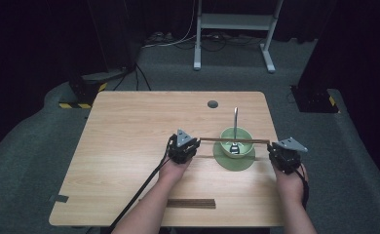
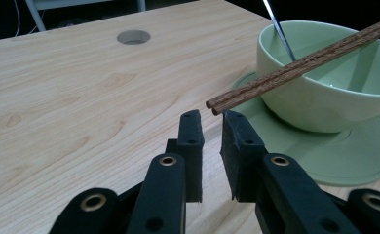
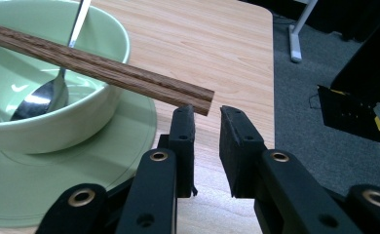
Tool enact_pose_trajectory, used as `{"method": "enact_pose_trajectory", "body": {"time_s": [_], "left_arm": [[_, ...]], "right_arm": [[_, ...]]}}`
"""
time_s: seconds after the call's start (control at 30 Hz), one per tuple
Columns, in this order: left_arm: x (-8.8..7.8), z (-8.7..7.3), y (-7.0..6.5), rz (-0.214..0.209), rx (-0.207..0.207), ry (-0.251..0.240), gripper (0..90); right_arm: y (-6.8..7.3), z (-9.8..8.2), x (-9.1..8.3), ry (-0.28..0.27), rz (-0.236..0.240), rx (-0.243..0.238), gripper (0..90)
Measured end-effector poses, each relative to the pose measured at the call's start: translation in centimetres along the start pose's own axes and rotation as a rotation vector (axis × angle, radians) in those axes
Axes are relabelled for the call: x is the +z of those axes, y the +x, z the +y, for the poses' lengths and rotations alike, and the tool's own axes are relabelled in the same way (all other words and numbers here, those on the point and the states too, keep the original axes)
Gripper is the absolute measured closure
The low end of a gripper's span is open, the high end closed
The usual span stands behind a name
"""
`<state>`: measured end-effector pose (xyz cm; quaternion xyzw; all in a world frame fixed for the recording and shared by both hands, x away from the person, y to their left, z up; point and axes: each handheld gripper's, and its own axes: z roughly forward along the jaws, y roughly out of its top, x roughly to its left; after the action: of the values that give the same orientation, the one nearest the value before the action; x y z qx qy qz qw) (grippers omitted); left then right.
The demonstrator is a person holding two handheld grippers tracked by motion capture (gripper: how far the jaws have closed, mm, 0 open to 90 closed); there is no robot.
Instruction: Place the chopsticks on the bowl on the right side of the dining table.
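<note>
A pair of brown wooden chopsticks (image 1: 212,139) lies level across the rim of a pale green bowl (image 1: 244,134) that stands on a matching saucer (image 1: 227,163). A metal spoon (image 1: 235,119) leans in the bowl. My left gripper (image 1: 196,144) sits at the chopsticks' left end and my right gripper (image 1: 272,146) at their right end. In the left gripper view the chopsticks (image 2: 300,66) end just past the tips of the left gripper (image 2: 212,117), whose jaws stand slightly apart with nothing between them. The right gripper (image 3: 207,111) likewise has a narrow empty gap, with the chopsticks (image 3: 105,68) ending over one tip.
A second pair of chopsticks (image 1: 190,203) lies near the table's front edge. A round cable hole (image 1: 212,104) sits toward the back of the wooden table (image 1: 129,122). A white frame (image 1: 234,22) stands on the floor behind.
</note>
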<state>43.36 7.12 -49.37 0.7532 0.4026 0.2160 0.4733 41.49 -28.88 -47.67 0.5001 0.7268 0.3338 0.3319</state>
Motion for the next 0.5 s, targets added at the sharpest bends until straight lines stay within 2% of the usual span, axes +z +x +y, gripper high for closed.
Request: {"method": "enact_pose_trajectory", "body": {"time_s": [0.13,0.23,0.37,0.43,0.5], "left_arm": [[-0.6,-0.3,0.2,-0.005,0.005,0.002,72.0],[-1.7,-0.6,0.9,-0.008,0.011,0.0,64.1],[-4.2,-1.3,2.8,-0.022,0.014,0.027,50.3],[-5.6,-1.9,3.9,-0.024,0.011,0.052,43.5],[-7.6,-3.0,5.3,-0.023,0.005,0.094,37.3]], "right_arm": [[0.5,0.0,-0.3,-0.005,0.008,-0.006,72.8],[1.2,0.0,-0.8,-0.009,0.023,-0.015,68.3],[2.4,-0.2,-1.8,-0.028,0.074,-0.008,59.5],[3.3,-0.4,-2.3,-0.034,0.114,-0.001,53.1],[4.5,-0.6,-2.8,-0.039,0.158,0.006,47.3]]}}
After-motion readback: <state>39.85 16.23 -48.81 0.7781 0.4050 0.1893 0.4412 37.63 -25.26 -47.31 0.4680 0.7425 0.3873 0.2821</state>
